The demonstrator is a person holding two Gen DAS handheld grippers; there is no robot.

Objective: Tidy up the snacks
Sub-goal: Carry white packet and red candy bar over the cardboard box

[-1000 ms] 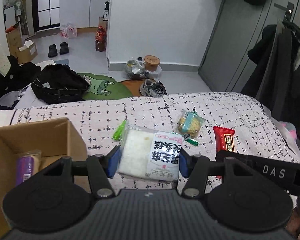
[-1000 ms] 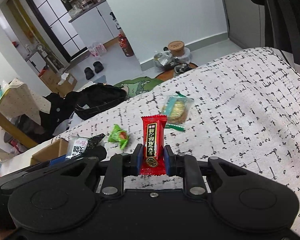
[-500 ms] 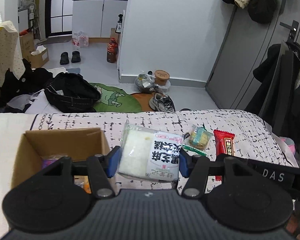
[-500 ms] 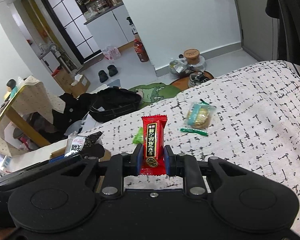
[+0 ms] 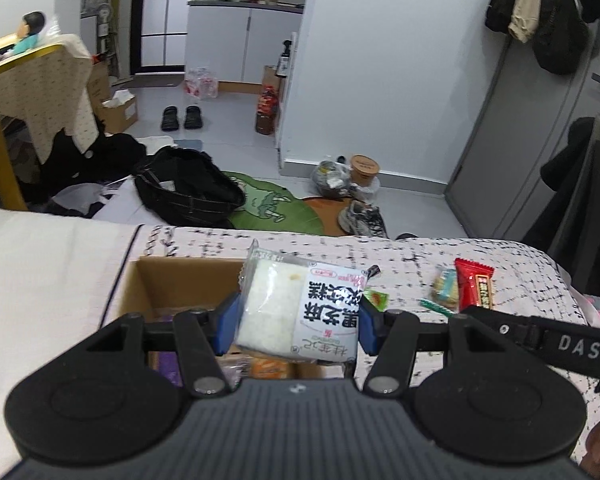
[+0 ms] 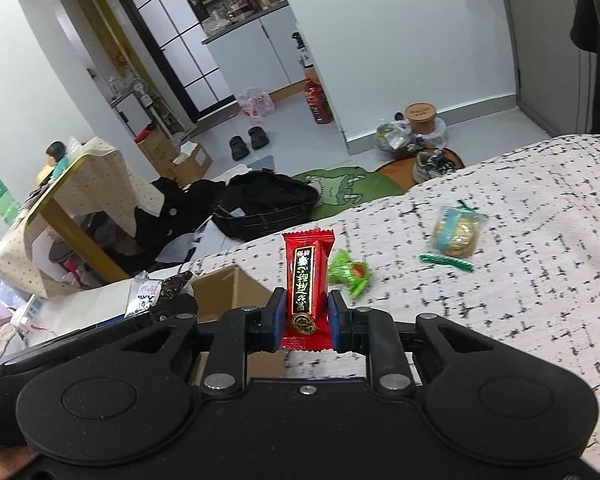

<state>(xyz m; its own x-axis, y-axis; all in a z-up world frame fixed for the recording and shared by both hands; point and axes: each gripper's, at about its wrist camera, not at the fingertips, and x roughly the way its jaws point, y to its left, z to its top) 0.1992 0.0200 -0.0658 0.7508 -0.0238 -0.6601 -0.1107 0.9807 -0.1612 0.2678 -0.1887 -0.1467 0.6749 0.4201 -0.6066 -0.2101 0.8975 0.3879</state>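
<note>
Sitting at lower left of the left wrist view, the cardboard box (image 5: pixel 156 280) lies behind the left gripper (image 5: pixel 298 322), clamped on a white rice-cake packet (image 5: pixel 296 312). Centre of the right wrist view, the right gripper (image 6: pixel 304 316) pinches a red snack bar (image 6: pixel 306 276); right of it, a green candy (image 6: pixel 348 272) and a biscuit packet (image 6: pixel 458 232) lie on the patterned bedspread (image 6: pixel 520 300).

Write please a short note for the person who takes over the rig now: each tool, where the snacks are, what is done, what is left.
Left tool: shut on the white rice cake pack, above the cardboard box.
Right tool: shut on the red bar.
Done: some snacks lie in the box.
Left: drop both held snacks in, then the green candy and biscuit pack on the bedspread.
</note>
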